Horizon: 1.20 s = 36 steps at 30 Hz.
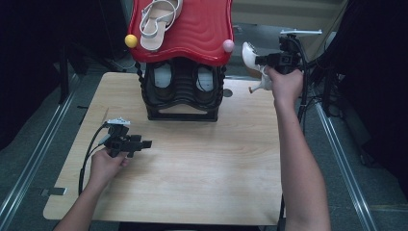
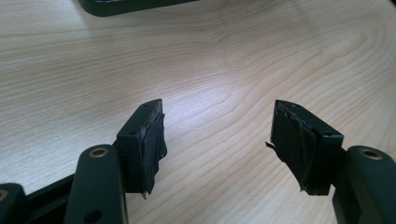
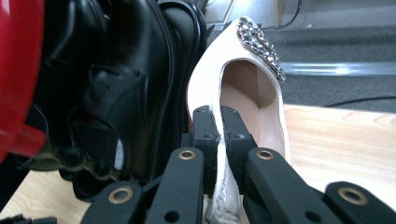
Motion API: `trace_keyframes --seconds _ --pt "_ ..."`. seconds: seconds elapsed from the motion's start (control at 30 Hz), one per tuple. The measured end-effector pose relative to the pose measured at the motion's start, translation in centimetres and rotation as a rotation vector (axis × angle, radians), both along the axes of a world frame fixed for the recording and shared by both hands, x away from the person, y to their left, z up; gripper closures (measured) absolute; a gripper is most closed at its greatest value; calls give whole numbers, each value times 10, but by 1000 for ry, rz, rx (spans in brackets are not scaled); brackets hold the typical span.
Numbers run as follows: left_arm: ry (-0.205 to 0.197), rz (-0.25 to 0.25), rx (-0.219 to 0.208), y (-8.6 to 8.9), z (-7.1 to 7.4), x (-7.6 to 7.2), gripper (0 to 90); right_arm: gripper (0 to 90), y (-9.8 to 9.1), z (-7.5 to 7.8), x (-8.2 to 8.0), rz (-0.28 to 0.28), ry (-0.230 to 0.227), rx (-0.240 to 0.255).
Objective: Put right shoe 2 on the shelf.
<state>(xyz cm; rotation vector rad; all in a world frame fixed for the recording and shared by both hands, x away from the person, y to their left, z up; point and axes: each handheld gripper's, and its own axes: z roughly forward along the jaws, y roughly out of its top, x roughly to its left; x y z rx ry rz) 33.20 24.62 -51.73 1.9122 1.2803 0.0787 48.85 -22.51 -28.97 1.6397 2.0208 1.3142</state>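
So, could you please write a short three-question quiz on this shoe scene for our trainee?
1. True or false: the right tongs are shut on the side wall of the white high-heeled pump with the jewelled toe.
2. What lies on the glossy red wavy top of the black shoe rack?
3. The left tongs are: A) shut on a shoe B) open over the pale wooden table C) gripping the rack.

Key: 1 true; 2 a white strappy sandal; 3 B.

A white high-heeled shoe (image 3: 219,84) is showing a dark rhinestone buckle (image 3: 261,44); the shoe rack (image 1: 182,91) is showing black under a ridged red top (image 1: 202,29), with yellow (image 1: 131,41) and pink knobs (image 1: 228,45), on a light woodgrain table (image 1: 202,163)
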Motion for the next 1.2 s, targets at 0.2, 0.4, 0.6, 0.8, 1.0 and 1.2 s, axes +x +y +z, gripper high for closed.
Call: trace_keyframes --seconds 0.2,0.4,0.6,0.8,1.0,1.2 --pt "-3 -7 13 -1 1 -1 356 885 6 18 2 4 -18 38" --pt "-2 -13 18 -2 1 -1 357 885 13 46 0 -1 -57 20" --pt "0 -12 17 -3 0 -1 357 885 20 72 -3 -2 -81 29" --pt "-9 -22 31 -7 1 -2 357 885 28 95 -3 -6 -95 21" --pt "-4 -29 27 -8 1 -2 357 885 41 121 -7 -1 -139 22" --pt "-7 -35 31 -9 2 -3 357 885 59 142 -11 11 -193 8"
